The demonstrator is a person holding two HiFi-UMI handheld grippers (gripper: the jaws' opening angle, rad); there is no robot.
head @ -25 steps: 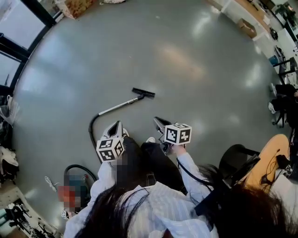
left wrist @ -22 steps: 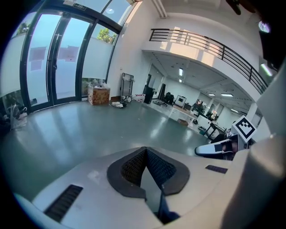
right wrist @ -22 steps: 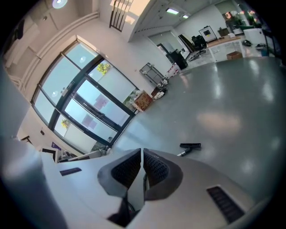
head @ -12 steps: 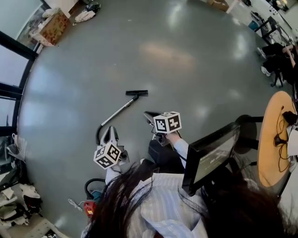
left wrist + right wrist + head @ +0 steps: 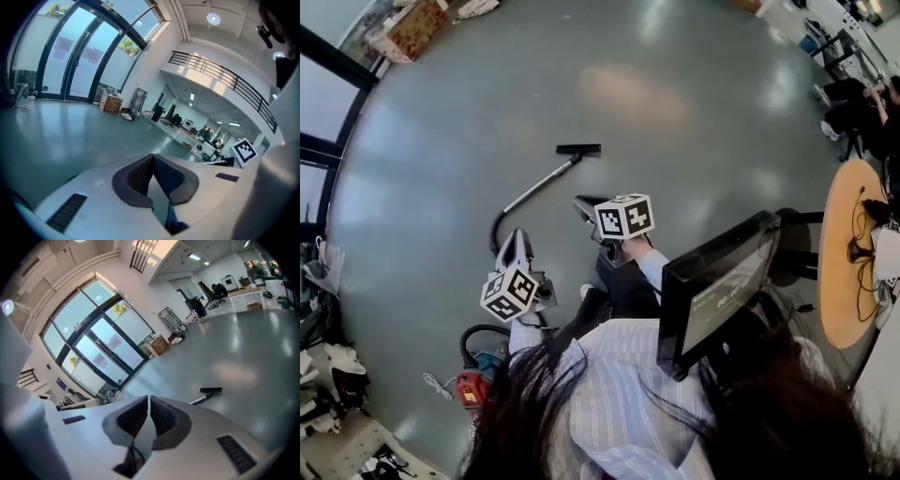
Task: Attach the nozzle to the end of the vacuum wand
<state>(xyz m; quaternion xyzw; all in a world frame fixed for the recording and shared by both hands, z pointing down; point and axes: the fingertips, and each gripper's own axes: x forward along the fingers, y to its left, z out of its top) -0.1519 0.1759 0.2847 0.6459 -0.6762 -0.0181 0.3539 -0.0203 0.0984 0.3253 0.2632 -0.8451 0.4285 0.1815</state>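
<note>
Jaws of left hand-held gripper [image 5: 153,158] and right hand-held gripper [image 5: 149,399] stay closed, empty.

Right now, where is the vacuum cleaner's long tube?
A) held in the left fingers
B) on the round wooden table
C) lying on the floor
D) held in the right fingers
C: the tube lies on the grey floor ahead of the person, while the left fingers and right fingers are closed on nothing.

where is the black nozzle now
In the head view, the black nozzle lies on the floor beyond the right gripper, at the far end of the wand.
</note>
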